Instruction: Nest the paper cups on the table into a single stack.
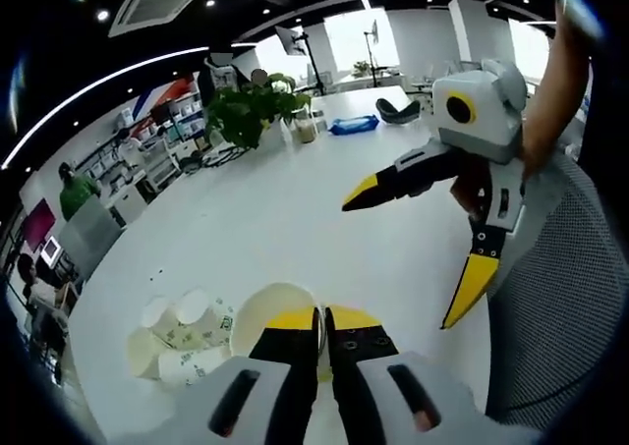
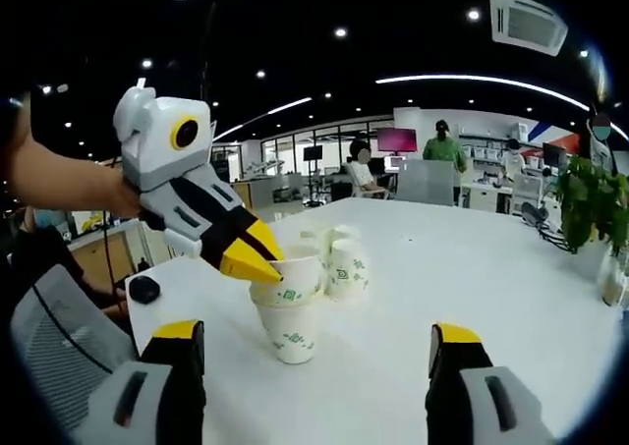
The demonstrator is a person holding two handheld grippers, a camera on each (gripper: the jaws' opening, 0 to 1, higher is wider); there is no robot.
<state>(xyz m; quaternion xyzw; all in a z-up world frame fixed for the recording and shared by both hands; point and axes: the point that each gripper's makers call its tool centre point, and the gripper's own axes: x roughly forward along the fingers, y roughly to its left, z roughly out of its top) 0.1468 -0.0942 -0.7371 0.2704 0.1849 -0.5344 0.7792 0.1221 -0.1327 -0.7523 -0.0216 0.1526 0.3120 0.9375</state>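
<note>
My left gripper [image 1: 321, 317] is shut on the rim of a white paper cup [image 1: 267, 312] with green print. In the right gripper view the left gripper [image 2: 257, 258] comes in from the left, and its cup [image 2: 295, 280] sits in the mouth of a second cup [image 2: 292, 342] standing on the white table [image 2: 472, 268]. Several more cups [image 2: 344, 263] cluster just behind; in the left gripper view that cluster [image 1: 182, 337] lies left of my jaws. My right gripper [image 2: 314, 332] is open, its jaws wide apart in front of the stacked cups. It also reaches into the left gripper view [image 1: 398, 266], empty.
A potted plant [image 1: 251, 111], a blue packet [image 1: 354, 124] and a dark object [image 1: 398, 111] sit at the table's far end. A grey mesh chair [image 1: 560, 307] stands at the near edge. A small black object [image 2: 144, 289] lies near the table corner. People sit and stand at desks [image 2: 442, 155] beyond.
</note>
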